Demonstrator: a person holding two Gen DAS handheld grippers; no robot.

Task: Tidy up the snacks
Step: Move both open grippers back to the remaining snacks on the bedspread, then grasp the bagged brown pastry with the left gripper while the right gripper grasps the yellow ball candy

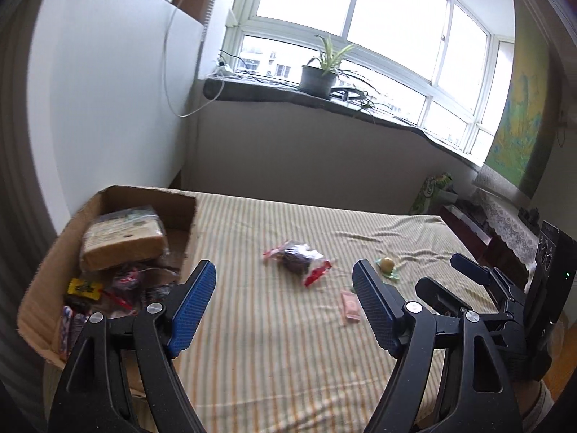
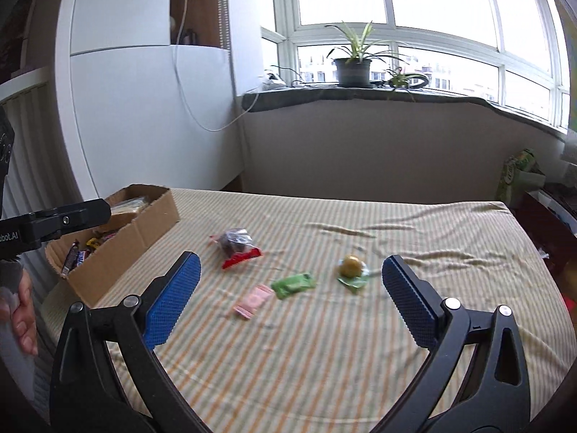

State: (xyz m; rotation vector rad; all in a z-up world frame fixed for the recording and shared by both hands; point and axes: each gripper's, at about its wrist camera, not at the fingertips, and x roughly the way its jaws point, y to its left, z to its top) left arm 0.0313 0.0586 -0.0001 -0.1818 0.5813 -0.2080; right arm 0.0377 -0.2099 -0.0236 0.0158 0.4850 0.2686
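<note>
A cardboard box (image 1: 108,195) (image 2: 144,231) stands on the striped bed at the left. It holds a wrapped loaf-like pack (image 1: 122,238) and several small bars. Loose on the bed lie a dark snack in a clear red-edged wrapper (image 1: 297,258) (image 2: 236,245), a pink packet (image 1: 349,306) (image 2: 252,299), a green packet (image 2: 293,284) and a round yellow sweet on a green wrapper (image 1: 387,265) (image 2: 351,267). My left gripper (image 1: 285,288) is open and empty just right of the box. My right gripper (image 2: 291,260) (image 1: 437,271) stands wide open above the loose snacks, touching none.
The striped bed sheet (image 2: 324,342) reaches to a grey wall under a window sill with a potted plant (image 2: 351,68). A white cupboard (image 2: 144,108) stands behind the box. A green bag (image 2: 519,173) and dark furniture sit past the bed's right edge. A hand (image 2: 21,310) shows at the left.
</note>
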